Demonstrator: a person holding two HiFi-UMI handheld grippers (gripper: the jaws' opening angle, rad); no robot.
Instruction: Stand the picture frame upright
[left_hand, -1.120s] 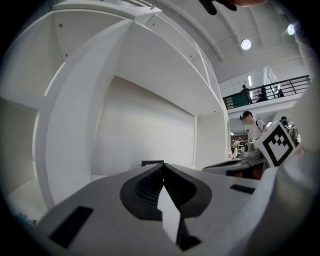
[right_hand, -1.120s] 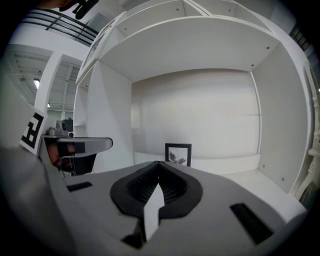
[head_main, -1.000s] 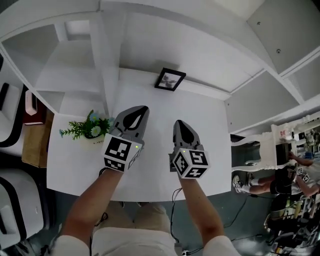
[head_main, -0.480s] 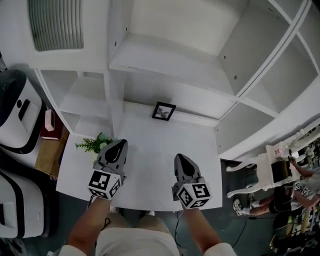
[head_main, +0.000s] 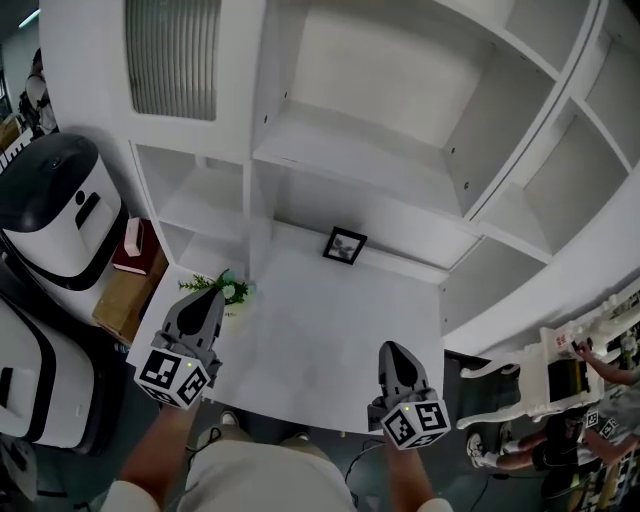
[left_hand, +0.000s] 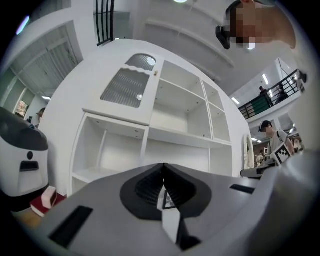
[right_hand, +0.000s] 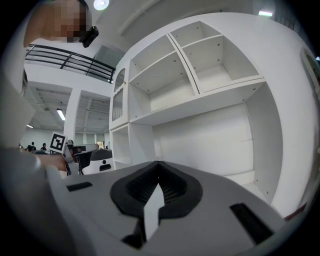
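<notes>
The left tool (head_main: 208, 300) is held pressed together, empty, beside the plant (head_main: 228, 288), the picture frame (head_main: 345, 245) is seen upright at the bench's (head_main: 310, 350) back, and the right tool (head_main: 393, 352) is likewise closed, empty, near the front edge.

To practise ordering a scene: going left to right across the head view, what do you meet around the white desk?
red book → green plant → picture frame → right gripper. The left gripper overlaps book and plant, so it is omitted.

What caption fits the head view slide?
Shut, empty left gripper and right gripper at the white desk's near edge; picture frame at its back.
</notes>
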